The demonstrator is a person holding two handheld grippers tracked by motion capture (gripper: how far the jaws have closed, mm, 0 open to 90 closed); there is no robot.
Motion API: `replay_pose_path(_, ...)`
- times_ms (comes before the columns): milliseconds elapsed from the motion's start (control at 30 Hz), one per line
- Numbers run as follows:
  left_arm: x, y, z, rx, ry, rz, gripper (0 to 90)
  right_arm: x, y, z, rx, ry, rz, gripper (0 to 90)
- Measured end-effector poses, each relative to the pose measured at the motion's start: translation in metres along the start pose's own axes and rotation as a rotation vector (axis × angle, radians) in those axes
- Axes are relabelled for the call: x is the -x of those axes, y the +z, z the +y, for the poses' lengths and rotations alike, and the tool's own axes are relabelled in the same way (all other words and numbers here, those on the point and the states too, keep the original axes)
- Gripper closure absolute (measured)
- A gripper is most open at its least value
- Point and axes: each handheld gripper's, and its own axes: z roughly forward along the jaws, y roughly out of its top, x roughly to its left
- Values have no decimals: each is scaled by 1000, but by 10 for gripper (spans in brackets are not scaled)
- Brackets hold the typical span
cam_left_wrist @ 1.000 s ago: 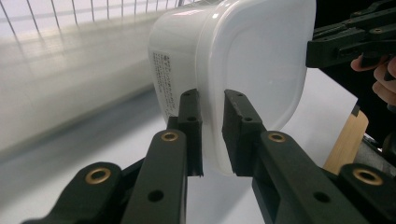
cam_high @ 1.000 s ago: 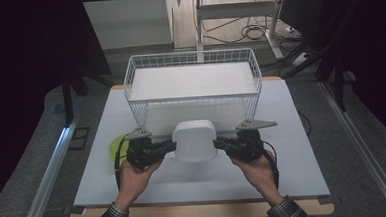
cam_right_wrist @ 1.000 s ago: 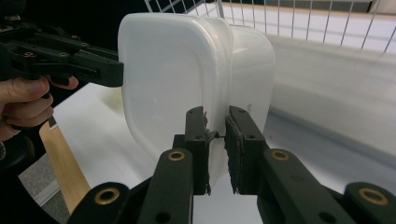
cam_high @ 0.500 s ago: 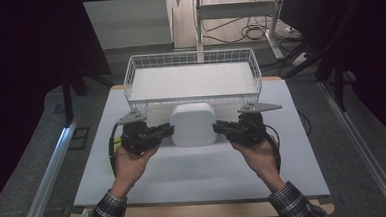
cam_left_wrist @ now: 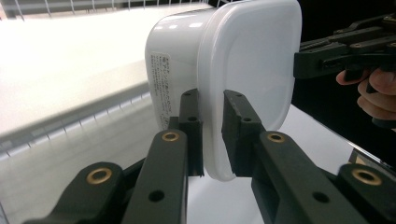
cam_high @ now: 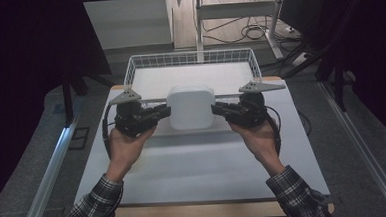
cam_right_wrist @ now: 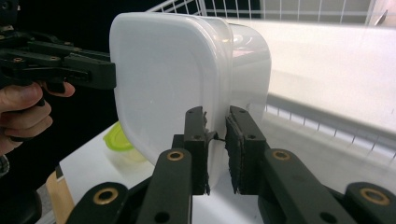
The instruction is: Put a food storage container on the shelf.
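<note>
1. High view: a white lidded container point(cam_high: 191, 107) sits at the centre of the frame, held off the white table point(cam_high: 199, 163) between two grippers, just below the near rim of the wire basket point(cam_high: 191, 71).
2. The left gripper point(cam_high: 163, 111) comes in from the left of the frame and pinches the container's left edge; the person's left hand point(cam_high: 125, 147) carries it from below.
3. The right gripper point(cam_high: 217, 108) does the same from the right, carried by the right hand point(cam_high: 255, 135).
4. Left gripper view: the two black jaws are clamped on the rim of the lid at lower centre of the frame, the container point(cam_left_wrist: 224, 70) tilted with its lid facing right. The other gripper point(cam_left_wrist: 299, 63) grips the far edge at upper right.
5. Right gripper view: the jaws are pinched on the lid rim at lower centre; the container point(cam_right_wrist: 173, 84) takes up the middle of the frame. A yellow-green object point(cam_right_wrist: 116, 140) lies on the table at lower left, partly hidden behind the container.
</note>
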Motion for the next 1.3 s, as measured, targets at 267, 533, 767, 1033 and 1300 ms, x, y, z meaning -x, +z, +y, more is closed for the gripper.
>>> replay_pose_path(267,-9,2,24,16,-4,3,790,5,3,25,24,-5,-13,788)
replay_pose_path(533,-21,7,42,25,-20,-3,790,11,8,47,42,14,-18,788)
replay_pose_path(767,-30,20,53,16,-27,11,786,25,18,56,45,41,-37,783)
replay_pose_path(1033,-38,29,53,29,-44,16,774,33,25,58,35,55,-42,779)
replay_pose_path(1300,-40,36,52,66,-19,19,690,39,32,60,40,69,-38,709)
